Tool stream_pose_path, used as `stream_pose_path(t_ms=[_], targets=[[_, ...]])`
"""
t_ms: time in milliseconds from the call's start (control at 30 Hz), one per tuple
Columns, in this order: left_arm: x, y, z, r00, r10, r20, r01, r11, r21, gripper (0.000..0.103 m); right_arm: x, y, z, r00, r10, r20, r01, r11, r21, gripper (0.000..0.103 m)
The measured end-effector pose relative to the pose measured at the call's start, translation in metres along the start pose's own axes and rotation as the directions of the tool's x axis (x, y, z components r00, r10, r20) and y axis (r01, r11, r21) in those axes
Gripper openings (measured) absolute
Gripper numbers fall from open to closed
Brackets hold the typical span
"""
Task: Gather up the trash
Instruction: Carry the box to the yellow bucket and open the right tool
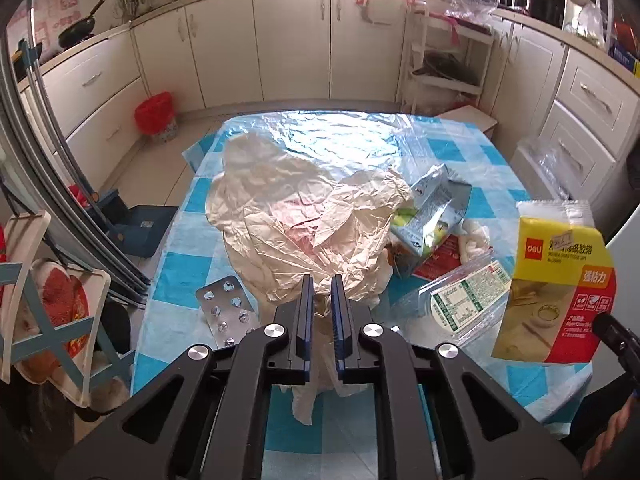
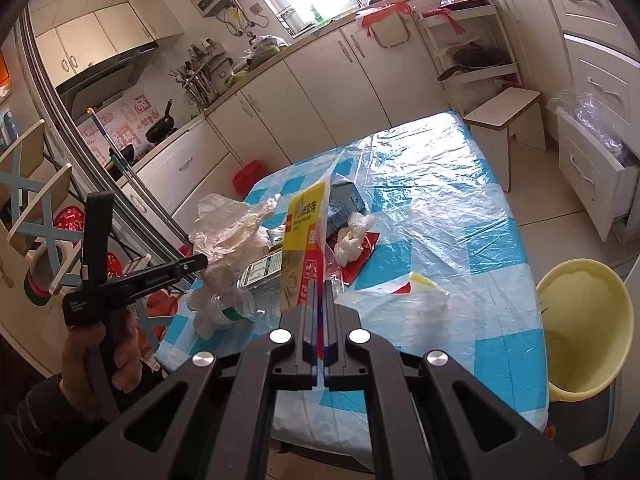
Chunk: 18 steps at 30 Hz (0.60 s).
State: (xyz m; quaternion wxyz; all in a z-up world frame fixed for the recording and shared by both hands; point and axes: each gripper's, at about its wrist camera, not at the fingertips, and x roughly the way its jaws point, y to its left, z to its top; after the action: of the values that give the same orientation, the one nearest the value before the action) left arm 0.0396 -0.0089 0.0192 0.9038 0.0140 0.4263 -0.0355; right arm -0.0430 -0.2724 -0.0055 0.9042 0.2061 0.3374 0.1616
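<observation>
The left claw (image 1: 321, 285) is pinching the near edge of a crumpled cream plastic bag (image 1: 304, 216); its blue pads are standing close together with bag material gathered between them and hanging below. The bag is lying spread over the middle of the bench (image 1: 460, 152), which is covered by a blue-and-white checked sheet under clear film.

The right claw (image 2: 321, 286) is pressed together on the lower edge of a yellow-and-red tape package (image 2: 303, 236) and is holding it upright above the bench. In the left wrist view the same package (image 1: 556, 280) is hanging at the right, clear of the bench surface.

Remaining trash on the bench:
- a foil blister pack (image 1: 227, 310), just left of the left claw;
- a clear plastic bottle (image 1: 466, 304) with a green-and-white label, lying on its side;
- a torn pale blue wrapper (image 1: 430, 208) beside the bag;
- a crumpled white tissue (image 2: 352, 236) on a red wrapper (image 2: 360, 256).

A yellow bin (image 2: 584, 328) is standing beside the bench at the right.
</observation>
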Motion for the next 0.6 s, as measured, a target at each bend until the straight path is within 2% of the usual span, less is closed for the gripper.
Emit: stream_pose_path(t_ms=[200,367,600], targets=[[-0.023,0.012,0.001,0.995,-0.04,0.09,0.043,0.998,-0.042,0.007,-0.007,0.0,0.0,1.0,-0.005,0.023,0.005,1.0,-0.001,0.002],[-0.052,0.018,0.007,0.978,-0.102,0.182,0.116,0.991,-0.068,0.007,-0.02,-0.007,0.006,0.997,-0.025,0.066,0.025,1.0,0.009,0.002],[-0.074,0.001,0.013,0.953,-0.227,0.203,0.243,0.968,-0.06,0.007,-0.047,-0.036,0.02,0.985,-0.11,0.133,0.105,0.993,0.049,0.002]])
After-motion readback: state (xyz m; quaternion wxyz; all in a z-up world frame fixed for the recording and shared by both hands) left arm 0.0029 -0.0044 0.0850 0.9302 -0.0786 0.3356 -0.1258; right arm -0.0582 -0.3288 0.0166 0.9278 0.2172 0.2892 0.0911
